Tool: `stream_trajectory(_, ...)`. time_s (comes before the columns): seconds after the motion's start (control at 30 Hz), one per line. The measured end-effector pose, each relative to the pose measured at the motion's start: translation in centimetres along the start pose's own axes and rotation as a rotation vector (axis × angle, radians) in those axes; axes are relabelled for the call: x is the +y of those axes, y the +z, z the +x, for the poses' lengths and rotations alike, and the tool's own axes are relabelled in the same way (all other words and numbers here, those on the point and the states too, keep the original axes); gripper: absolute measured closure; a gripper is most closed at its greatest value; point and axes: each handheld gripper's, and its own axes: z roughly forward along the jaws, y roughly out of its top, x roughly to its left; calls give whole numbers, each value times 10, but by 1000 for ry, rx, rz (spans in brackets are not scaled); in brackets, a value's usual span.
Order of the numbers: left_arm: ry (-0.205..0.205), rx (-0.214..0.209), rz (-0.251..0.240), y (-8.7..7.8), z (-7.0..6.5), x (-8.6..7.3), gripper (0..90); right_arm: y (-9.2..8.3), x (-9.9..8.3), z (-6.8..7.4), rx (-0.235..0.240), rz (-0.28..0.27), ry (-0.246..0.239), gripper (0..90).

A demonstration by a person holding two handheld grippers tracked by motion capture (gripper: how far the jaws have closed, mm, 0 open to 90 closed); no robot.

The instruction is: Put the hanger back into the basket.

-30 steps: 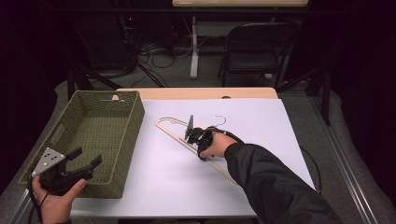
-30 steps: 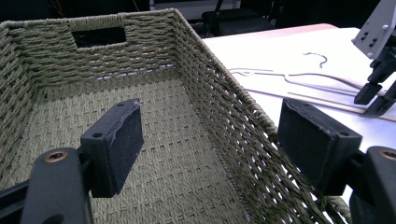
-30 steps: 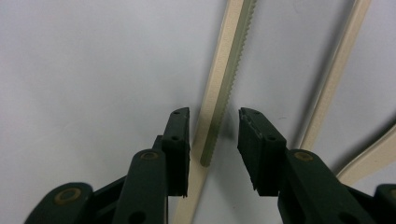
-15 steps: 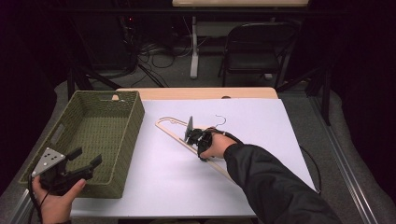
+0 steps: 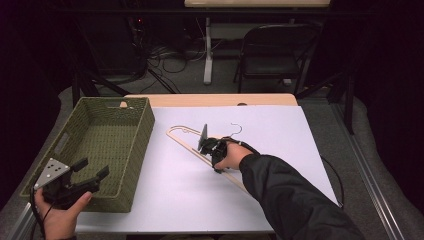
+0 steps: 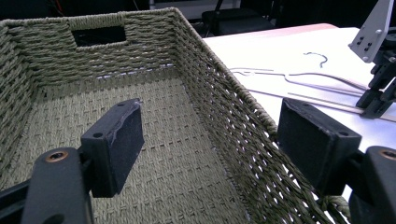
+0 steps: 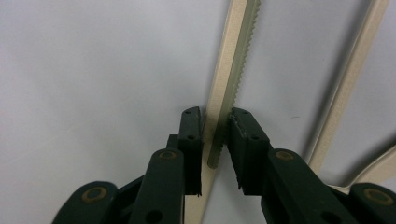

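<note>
Clearly the right gripper (image 7: 215,140) has just been closing on the hanger (image 5: 200,150) at mid-frame, pads clamping its thin notched bar; lifted off-centre, it could pivot and slip. Lower left, the left gripper (image 5: 90,172) gapes empty by the basket (image 5: 145,130).

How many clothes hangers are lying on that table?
1. A single pale hanger lies on the white tabletop, just right of the green woven basket. The right gripper is shut on its bar. Nothing suggests another, though the sleeve covers some surface.
</note>
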Motion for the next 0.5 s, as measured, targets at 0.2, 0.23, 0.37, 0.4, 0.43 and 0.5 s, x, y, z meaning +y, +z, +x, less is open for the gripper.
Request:
stream_trajectory(0.2,-1,4,-2,-1,0,0,229,0,-4,-4,7,5,24,787)
stream_trajectory(0.23,-3,5,-3,-1,0,0,229,0,-5,-5,5,2,25,791)
stream_trajectory(0.37,-4,6,-6,-1,1,0,234,-3,-12,-8,11,-11,13,798)
stream_trajectory(0.4,-4,6,-7,-1,1,0,233,-4,-13,-9,12,-5,9,798)
stream_trajectory(0.43,-3,6,-7,-1,1,0,233,-4,-13,-9,12,-5,9,798)
stream_trajectory(0.5,0,5,-5,-1,0,0,234,-3,-15,-8,9,-16,8,799)
